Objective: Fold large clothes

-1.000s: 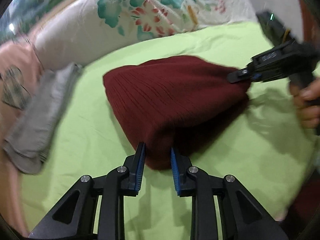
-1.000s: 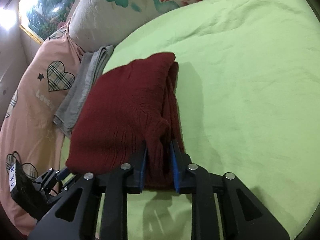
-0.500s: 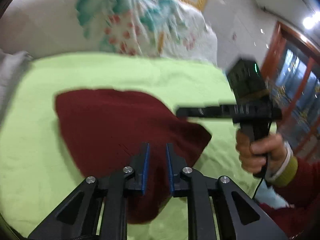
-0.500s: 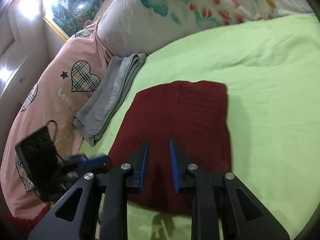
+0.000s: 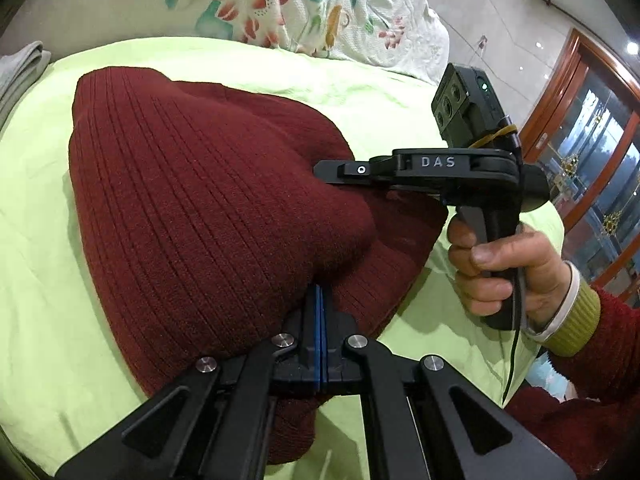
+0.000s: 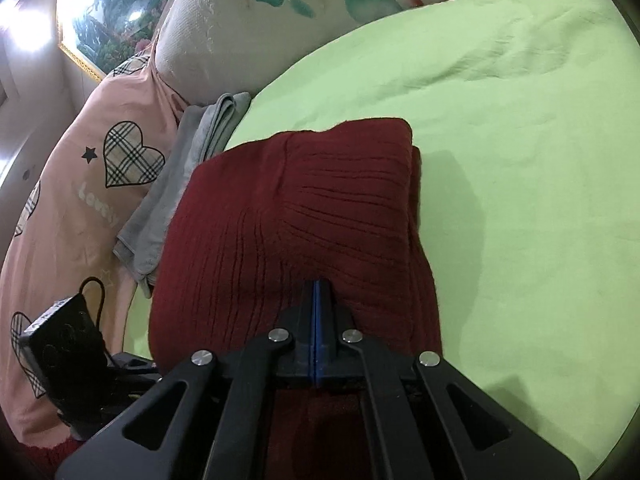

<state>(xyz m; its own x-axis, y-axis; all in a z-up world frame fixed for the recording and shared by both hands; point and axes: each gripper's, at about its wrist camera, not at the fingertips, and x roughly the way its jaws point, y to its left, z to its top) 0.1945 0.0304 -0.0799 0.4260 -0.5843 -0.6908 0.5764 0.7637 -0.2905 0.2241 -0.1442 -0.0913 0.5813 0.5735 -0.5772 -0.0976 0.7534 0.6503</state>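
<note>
A dark red ribbed sweater [image 5: 192, 200] [image 6: 280, 220] lies folded in a thick bundle on the green bed sheet [image 5: 36, 240]. My left gripper [image 5: 320, 288] has its jaws closing until the blue pads meet; its tips push into the sweater's near edge, and I see no fabric between them. My right gripper [image 6: 316, 283] has closed the same way, pads together, nose pressed into the knit, which bulges around it. In the left wrist view the right gripper [image 5: 322, 169] comes in from the right, held by a hand [image 5: 504, 268], and dents the sweater's side.
A folded grey garment [image 6: 188, 168] [image 5: 20, 68] lies just left of the sweater. Behind stand a floral pillow [image 5: 280, 4] and pink heart-print bedding [image 6: 80, 160]. Green sheet [image 6: 520, 160] stretches to the right. A wooden glass-door cabinet [image 5: 592, 160] stands beyond the bed.
A second ago both grippers held the sweater's edges. Half a second ago they hung open over it. Now both are shut with tips pushed into the knit; the left view has swung rightward.
</note>
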